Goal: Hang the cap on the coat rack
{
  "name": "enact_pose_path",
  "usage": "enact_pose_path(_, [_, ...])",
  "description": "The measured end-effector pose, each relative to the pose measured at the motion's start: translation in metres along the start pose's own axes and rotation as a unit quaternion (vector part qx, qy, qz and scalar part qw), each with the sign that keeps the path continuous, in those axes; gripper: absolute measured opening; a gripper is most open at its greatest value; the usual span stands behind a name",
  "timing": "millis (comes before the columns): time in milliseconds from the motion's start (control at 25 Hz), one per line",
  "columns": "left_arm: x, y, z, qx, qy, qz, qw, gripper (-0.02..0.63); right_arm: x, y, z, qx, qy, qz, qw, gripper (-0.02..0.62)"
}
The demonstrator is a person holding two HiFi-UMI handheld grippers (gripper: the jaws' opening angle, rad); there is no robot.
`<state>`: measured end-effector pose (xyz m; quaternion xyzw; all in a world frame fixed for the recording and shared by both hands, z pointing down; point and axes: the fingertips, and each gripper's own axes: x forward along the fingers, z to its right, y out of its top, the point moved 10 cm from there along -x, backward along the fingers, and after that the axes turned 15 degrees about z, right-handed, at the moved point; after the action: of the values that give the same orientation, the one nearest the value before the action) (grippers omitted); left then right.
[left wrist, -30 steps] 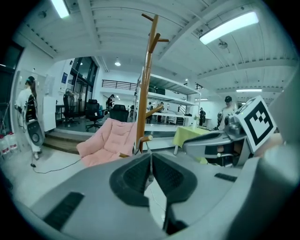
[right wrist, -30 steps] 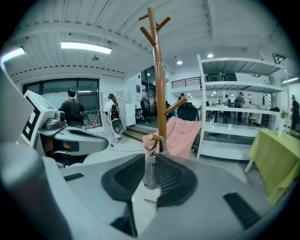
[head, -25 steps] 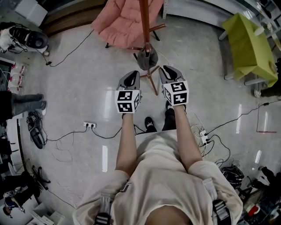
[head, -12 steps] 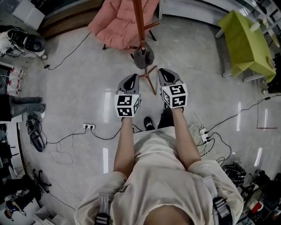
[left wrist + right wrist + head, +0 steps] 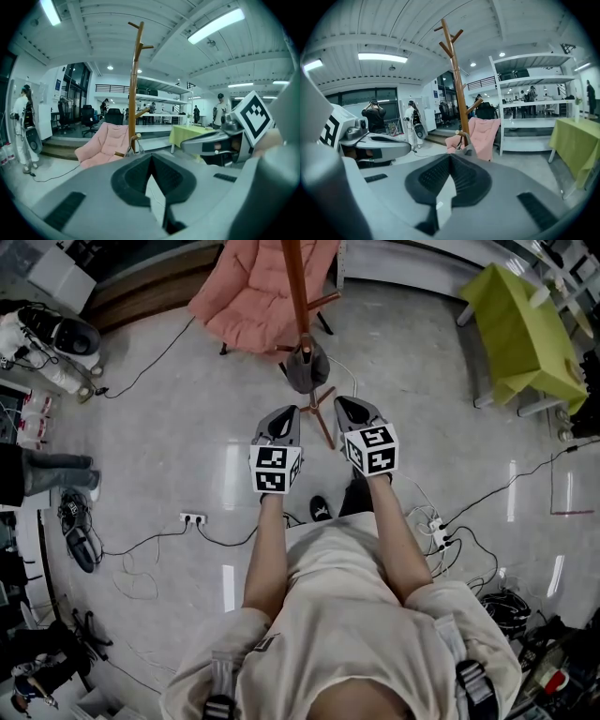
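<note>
Grey cap (image 5: pixel 307 368) hangs on a low peg of the wooden coat rack (image 5: pixel 292 287) | left gripper (image 5: pixel 288 412) and right gripper (image 5: pixel 343 402) just short of the rack, both jaws closed, empty | hanging appears done; only backing away to do.

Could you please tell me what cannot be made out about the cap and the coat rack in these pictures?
- Head view: the coat rack is cut off at its top by the upper edge.
- Head view: how the cap hooks on is too small to tell.
- Left gripper view: the left gripper hides most of the cap.
- Right gripper view: the right gripper hides the coat rack's base.
</note>
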<state>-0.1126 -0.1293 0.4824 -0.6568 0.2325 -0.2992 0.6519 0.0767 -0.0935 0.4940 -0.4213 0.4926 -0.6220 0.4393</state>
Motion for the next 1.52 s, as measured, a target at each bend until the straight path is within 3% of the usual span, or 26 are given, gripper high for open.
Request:
enact_pose_path(440, [-0.002,0.000,-0.007,-0.023,0.021,0.009,0.9995,0.006,0.003,-0.002,-0.005,0.003,0.006,-0.008,1.000,0.003])
enact_pose_path(1520, [-0.002,-0.002,-0.005,-0.032,0.011,0.010,0.9994,0.006,-0.004,-0.011,-0.008,0.000,0.003,-0.019,1.000,0.003])
